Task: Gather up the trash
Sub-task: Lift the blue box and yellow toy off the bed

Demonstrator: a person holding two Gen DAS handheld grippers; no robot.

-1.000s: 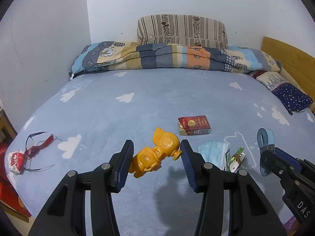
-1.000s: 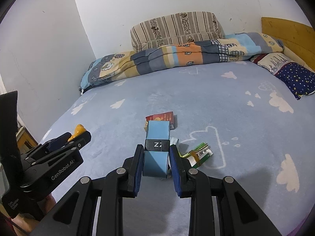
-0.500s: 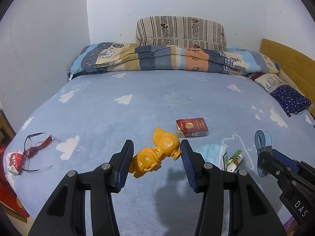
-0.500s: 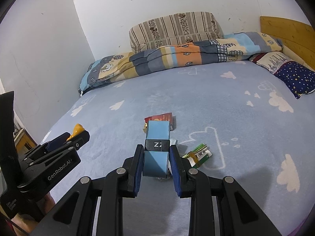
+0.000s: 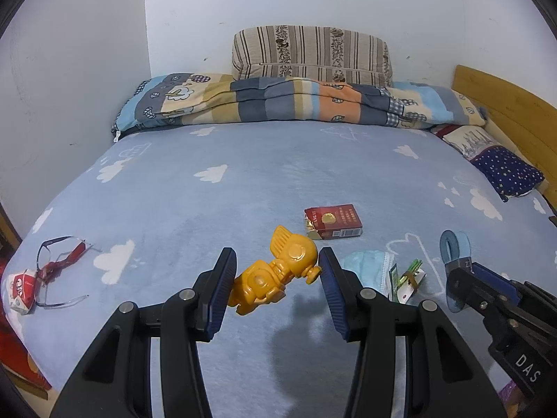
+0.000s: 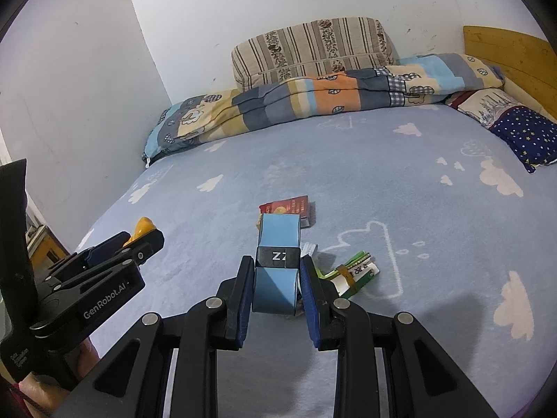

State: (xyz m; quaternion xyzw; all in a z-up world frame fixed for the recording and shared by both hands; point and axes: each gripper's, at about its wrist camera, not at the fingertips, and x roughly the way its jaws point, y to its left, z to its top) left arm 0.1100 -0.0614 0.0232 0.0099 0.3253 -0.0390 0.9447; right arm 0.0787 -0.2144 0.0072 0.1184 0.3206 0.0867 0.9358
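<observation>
My left gripper [image 5: 276, 275] is shut on a yellow plastic toy [image 5: 275, 273] and holds it above the blue bed sheet [image 5: 243, 181]. My right gripper [image 6: 276, 278] is shut on a light blue box with a black band [image 6: 278, 261]. A red cigarette pack [image 5: 334, 221] lies on the bed ahead; it also shows in the right wrist view [image 6: 287, 207]. A blue face mask [image 5: 365, 268] and a green and white wrapper bundle [image 5: 407, 280] lie to its right. The bundle also shows in the right wrist view [image 6: 355, 273].
Glasses with a red strap [image 5: 57, 261] and a small red and white packet [image 5: 22, 287] lie at the bed's left edge. A folded quilt [image 5: 296, 104], a striped pillow [image 5: 310, 54] and a starred pillow [image 5: 504, 172] lie at the back. A wooden headboard [image 5: 504, 108] stands at the right.
Both grippers have drawn back and risen slightly with their objects still held. The items on the bed have not moved.
</observation>
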